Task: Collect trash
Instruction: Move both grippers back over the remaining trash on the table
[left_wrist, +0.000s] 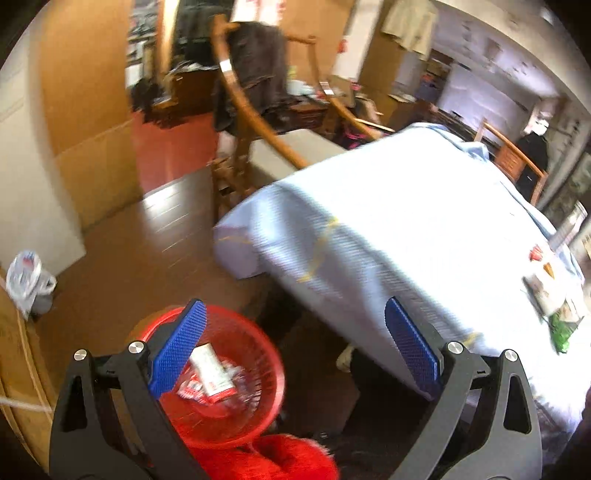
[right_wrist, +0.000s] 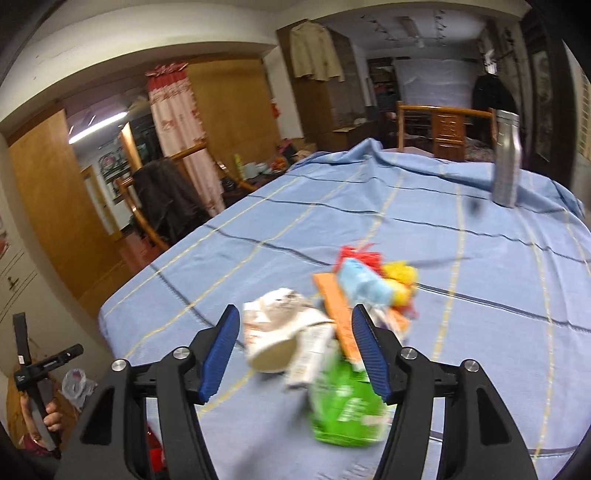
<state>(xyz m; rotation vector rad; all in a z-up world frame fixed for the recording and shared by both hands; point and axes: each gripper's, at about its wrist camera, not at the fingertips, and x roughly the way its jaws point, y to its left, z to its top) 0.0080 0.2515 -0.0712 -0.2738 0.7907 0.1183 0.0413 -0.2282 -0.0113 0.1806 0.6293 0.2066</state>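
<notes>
- Here, in the left wrist view, the left gripper stands wide open with nothing between its blue pads, above the floor beside the table.
- A red mesh basket sits on the brown floor just under the left finger; inside lie a white-and-red carton and some crumpled red-and-white wrappers.
- The table wears a pale blue cloth, and more trash lies blurred at its far right edge.
- A wooden chair with a dark coat stands behind the table.
- In the right wrist view, the right gripper is also open and empty, hovering low over the trash pile on the blue checked cloth.
- The pile holds a crumpled white paper cup, a green packet, an orange card, a light blue wrapper and yellow and red scraps.
- A grey metal bottle stands upright far across the table.
</notes>
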